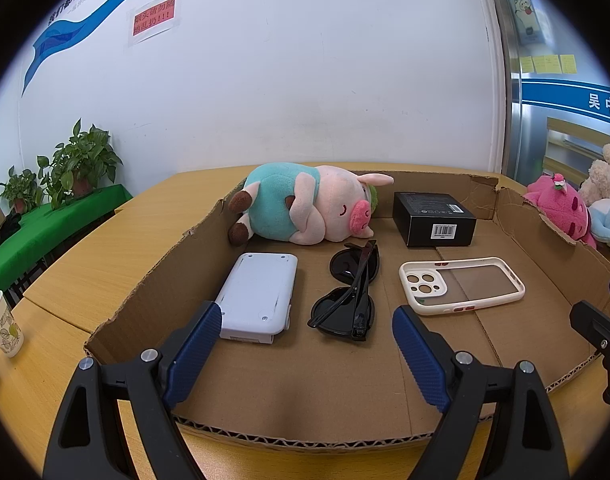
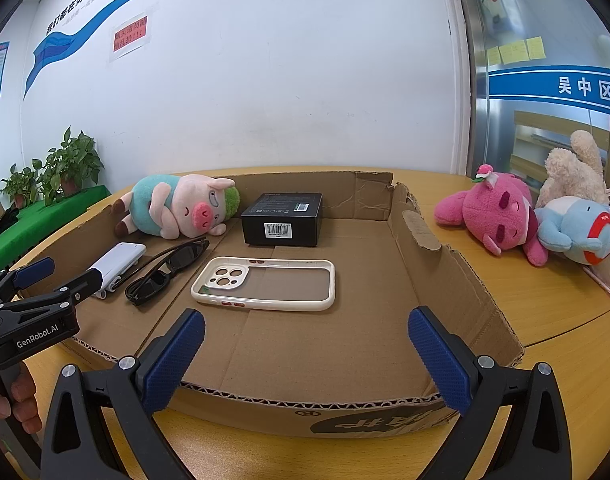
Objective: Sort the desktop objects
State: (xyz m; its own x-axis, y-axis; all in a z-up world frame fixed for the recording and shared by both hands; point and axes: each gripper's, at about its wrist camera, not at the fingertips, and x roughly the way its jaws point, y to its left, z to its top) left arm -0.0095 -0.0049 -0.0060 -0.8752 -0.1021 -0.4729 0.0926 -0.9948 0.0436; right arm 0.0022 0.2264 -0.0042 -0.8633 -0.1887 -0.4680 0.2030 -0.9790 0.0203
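Inside the shallow cardboard tray (image 2: 457, 276) five items already lie, while three plush toys (image 2: 501, 220) wait outside and both the left gripper (image 1: 305, 328) and right gripper (image 2: 307, 332) gape empty.

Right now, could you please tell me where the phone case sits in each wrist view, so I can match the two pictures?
Left wrist view: the phone case lies right of centre on the tray floor, right of the sunglasses.
Right wrist view: the phone case lies left of centre, again right of the sunglasses.
Shared landmark: the black box just behind it.
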